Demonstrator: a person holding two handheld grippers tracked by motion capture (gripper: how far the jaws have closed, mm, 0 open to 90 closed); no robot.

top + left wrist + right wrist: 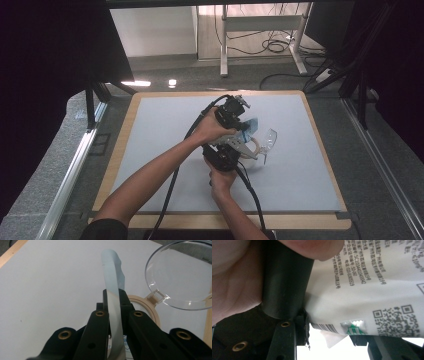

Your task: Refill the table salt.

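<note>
Packet clamped in left gripper

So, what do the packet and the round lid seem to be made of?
Packet: probably glossy plastic film, since it is thin, bends and carries small print, a barcode and QR codes. Round lid: clear hard plastic, as the mat shows through it and its rim glints.

One packet, one clear lid, one beige-rimmed container, two grippers.
</note>
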